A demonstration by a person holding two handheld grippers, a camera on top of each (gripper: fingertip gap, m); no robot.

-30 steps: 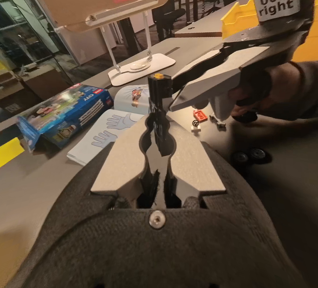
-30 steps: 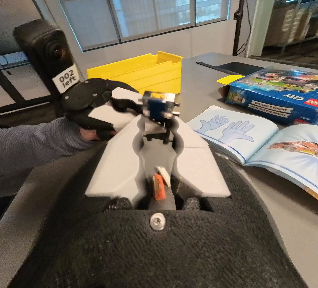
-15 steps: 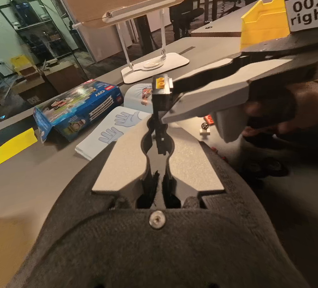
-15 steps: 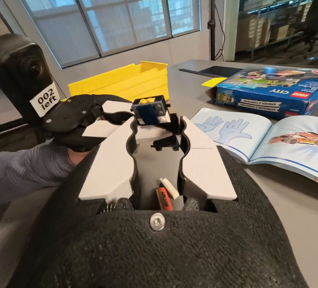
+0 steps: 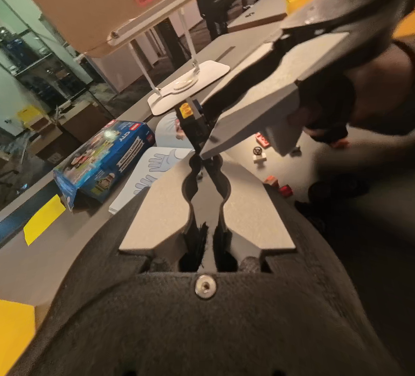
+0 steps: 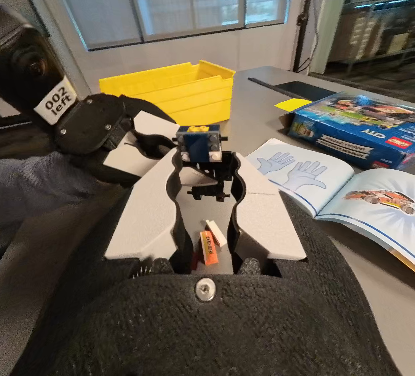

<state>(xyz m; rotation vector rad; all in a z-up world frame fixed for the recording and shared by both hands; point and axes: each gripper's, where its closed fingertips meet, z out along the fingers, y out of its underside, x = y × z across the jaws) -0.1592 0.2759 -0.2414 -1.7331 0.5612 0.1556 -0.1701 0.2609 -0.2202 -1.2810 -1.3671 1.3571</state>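
Big grey table [image 6: 253, 96] has open room past the yellow bin [image 6: 170, 93] at its far edge; blue box [image 6: 350, 127] and open booklet [image 6: 314, 185] crowd the right. Left gripper [image 5: 203, 158] is clamped on the small brick build [image 6: 198, 146], held up off the table. Right gripper [image 6: 205, 163] sits spread wide around it, pads not pressing
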